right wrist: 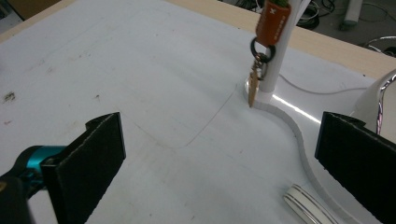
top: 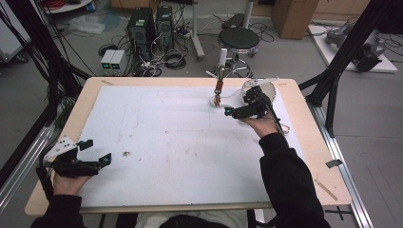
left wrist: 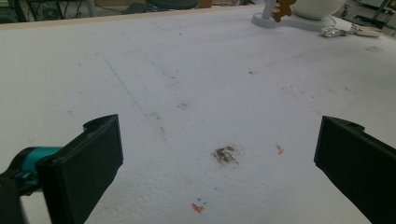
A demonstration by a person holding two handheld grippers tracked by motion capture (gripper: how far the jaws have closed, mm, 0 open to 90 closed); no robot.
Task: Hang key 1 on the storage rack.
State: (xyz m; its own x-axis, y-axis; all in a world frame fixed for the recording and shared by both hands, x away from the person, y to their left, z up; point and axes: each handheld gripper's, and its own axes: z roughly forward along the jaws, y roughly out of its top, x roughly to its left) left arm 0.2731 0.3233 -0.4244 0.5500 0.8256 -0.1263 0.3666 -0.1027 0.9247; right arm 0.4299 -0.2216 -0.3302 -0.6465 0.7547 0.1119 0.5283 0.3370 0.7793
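Right gripper view, keyring (right wrist: pixel 271 28) beyond open right tool (right wrist: pixel 219 163)

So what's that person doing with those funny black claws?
A person is holding a claw tool in each hand over a white table. The right gripper is open with nothing in it, beside a white stand. An orange tag with a small key charm hangs on the stand's post. The left gripper waits open near the table's front corner, holding nothing.
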